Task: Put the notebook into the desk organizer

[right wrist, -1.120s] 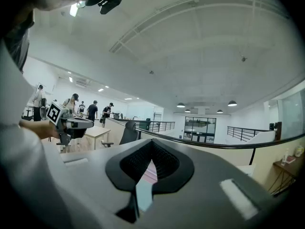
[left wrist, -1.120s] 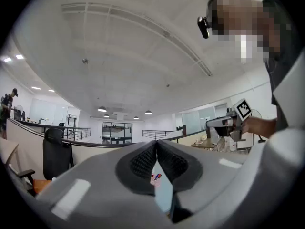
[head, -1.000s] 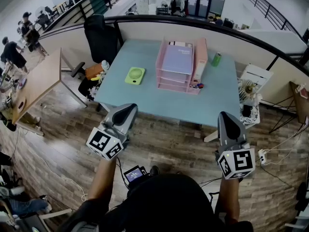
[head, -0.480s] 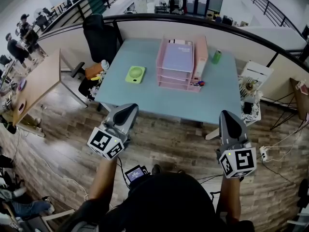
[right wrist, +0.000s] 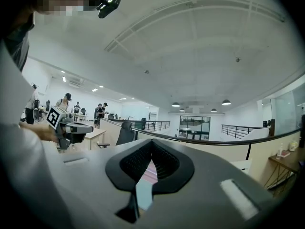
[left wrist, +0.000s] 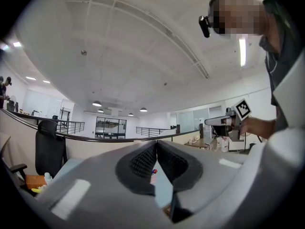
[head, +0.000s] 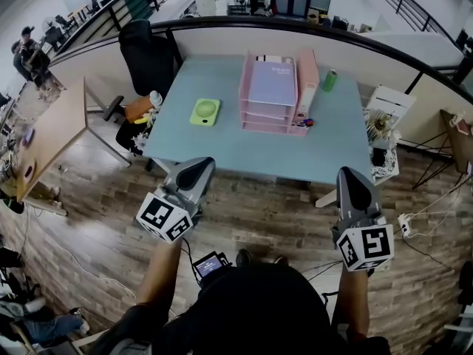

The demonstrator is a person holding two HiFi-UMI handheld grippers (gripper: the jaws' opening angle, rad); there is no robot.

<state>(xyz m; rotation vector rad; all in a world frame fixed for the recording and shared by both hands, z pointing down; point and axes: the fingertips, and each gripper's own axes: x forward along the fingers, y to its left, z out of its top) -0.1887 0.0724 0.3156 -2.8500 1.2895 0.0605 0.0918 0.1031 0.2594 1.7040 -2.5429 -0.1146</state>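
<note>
**Two grey grippers closed on nothing; lilac notebook (head: 272,83) in the pink plastic desk organizer (head: 264,130)**

Both tools are held level, side by side and well apart, over the brown wood-plank floor (head: 259,213). They sit short of the near edge of the pale blue rectangular table (head: 222,150).

The left gripper (head: 196,166) is grey with a black-and-white marker cube at its rear. In the left gripper view its ribbed black pads meet at the tips, with nothing between them. The right gripper (head: 347,174), of the same build, is also pressed together at the tips in its own view, and it too is empty. Neither touches the table or anything on it.

The notebook lies flat in the top tray of the organizer, a stack of pink trays standing towards the far side of the table. A pink upright file box (head: 307,80) stands against the organizer's right side. Just beyond the box is a small green bottle (head: 329,80). A few small coloured items (head: 304,123) lie at the organizer's front right corner; they are too small to identify.

To the left of the organizer, apart from it, a lime-green square fan (head: 205,113) lies flat on the tabletop. A black office chair (head: 146,54) stands at the table's far left corner, and a brown wooden desk (head: 52,135) stands further left.
</note>
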